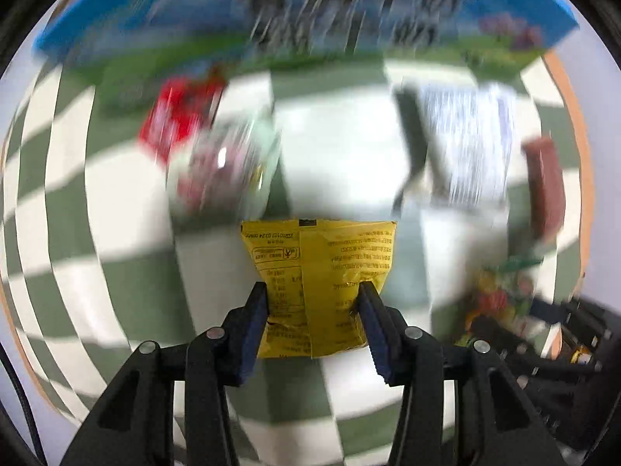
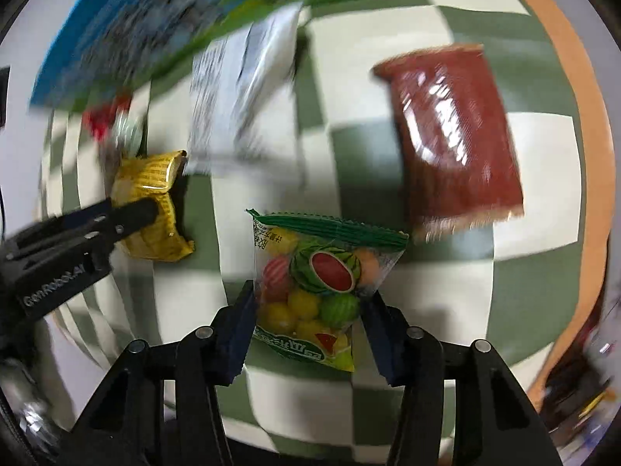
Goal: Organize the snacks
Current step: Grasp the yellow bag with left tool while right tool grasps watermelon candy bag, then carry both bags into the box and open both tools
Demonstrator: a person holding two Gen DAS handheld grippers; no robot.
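My left gripper (image 1: 313, 291) is shut on a yellow snack packet (image 1: 322, 272), held above the checkered cloth; the packet also shows in the right wrist view (image 2: 149, 198) at the left, with the left gripper (image 2: 147, 206) clamped on it. My right gripper (image 2: 310, 291) is shut on a clear bag of fruit-shaped candies (image 2: 318, 283) with a green top seal. The candy bag shows blurred at the lower right of the left wrist view (image 1: 500, 299).
A blue and green box (image 1: 302, 11) stands at the back. On the green-and-white checkered cloth (image 2: 535, 147) lie a dark red packet (image 2: 454, 132), a white packet (image 2: 240, 89), a red packet (image 1: 178, 116) and a pale round packet (image 1: 225, 167). The table's orange edge (image 2: 582, 97) runs at the right.
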